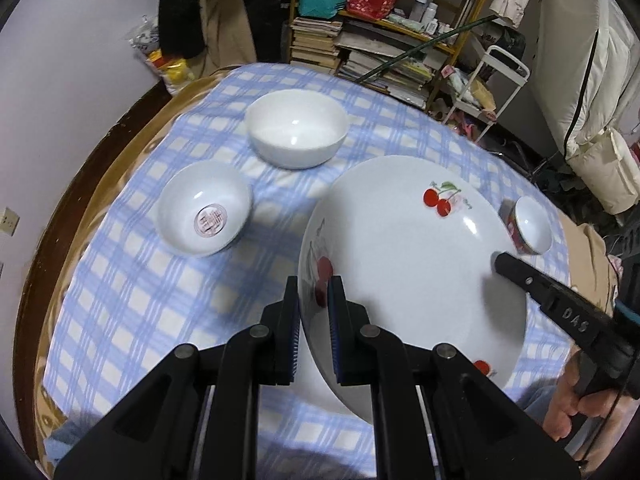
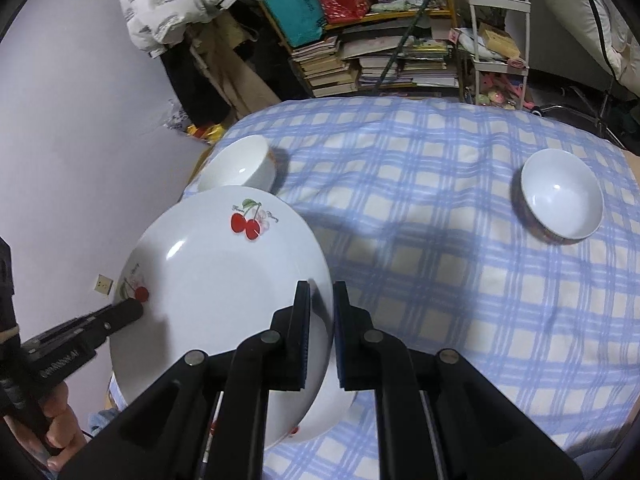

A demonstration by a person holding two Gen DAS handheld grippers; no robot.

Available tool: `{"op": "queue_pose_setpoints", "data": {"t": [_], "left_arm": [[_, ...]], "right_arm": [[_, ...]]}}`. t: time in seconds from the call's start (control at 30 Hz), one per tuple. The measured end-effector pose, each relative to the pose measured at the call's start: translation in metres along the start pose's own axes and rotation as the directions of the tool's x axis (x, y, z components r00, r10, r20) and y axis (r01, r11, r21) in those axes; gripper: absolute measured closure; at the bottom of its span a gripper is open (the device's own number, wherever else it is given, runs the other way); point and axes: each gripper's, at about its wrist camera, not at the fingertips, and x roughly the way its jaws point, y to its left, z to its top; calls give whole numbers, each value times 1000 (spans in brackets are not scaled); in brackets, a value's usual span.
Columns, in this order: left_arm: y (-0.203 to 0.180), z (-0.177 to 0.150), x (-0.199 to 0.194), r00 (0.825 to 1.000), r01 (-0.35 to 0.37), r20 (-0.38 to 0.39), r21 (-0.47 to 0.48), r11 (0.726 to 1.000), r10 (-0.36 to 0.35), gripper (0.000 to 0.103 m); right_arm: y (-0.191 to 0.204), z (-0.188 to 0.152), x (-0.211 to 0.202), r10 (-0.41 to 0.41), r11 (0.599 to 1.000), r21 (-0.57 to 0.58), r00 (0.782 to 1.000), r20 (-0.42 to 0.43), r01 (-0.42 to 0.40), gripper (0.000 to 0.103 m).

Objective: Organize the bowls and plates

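A large white plate with red cherries [image 1: 408,264] [image 2: 216,292] is held tilted above the checked tablecloth [image 1: 140,300]. My left gripper [image 1: 314,292] is shut on its left rim. My right gripper [image 2: 322,300] is shut on its right rim; it shows as a black finger in the left wrist view [image 1: 520,276]. On the cloth stand a plain white bowl [image 1: 296,128] [image 2: 240,168], a white bowl with a red seal inside [image 1: 204,208], and a small bowl with a red outside [image 1: 530,226] [image 2: 562,196].
The round table has a brown wooden edge [image 1: 80,200] close to a pale wall. Behind it stand a yellow shelf with books and bags [image 1: 384,32], a white trolley [image 2: 498,40] and white padded bedding [image 1: 588,80].
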Motion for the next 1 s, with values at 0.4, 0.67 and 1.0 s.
{"op": "queue_pose_setpoints", "data": {"t": [0.4, 0.67, 1.0], "left_arm": [[21, -33, -11, 1000, -12, 10, -26, 1000, 12, 91], [28, -44, -2, 999, -31, 11, -29, 999, 32, 91], [30, -66, 34, 998, -50, -48, -14, 999, 49, 90]], "right_arm": [[24, -29, 4, 9, 998, -59, 1000, -18, -10, 91], [24, -45, 20, 16, 998, -58, 999, -48, -18, 91], [15, -64, 40, -18, 998, -55, 998, -65, 14, 91]]}}
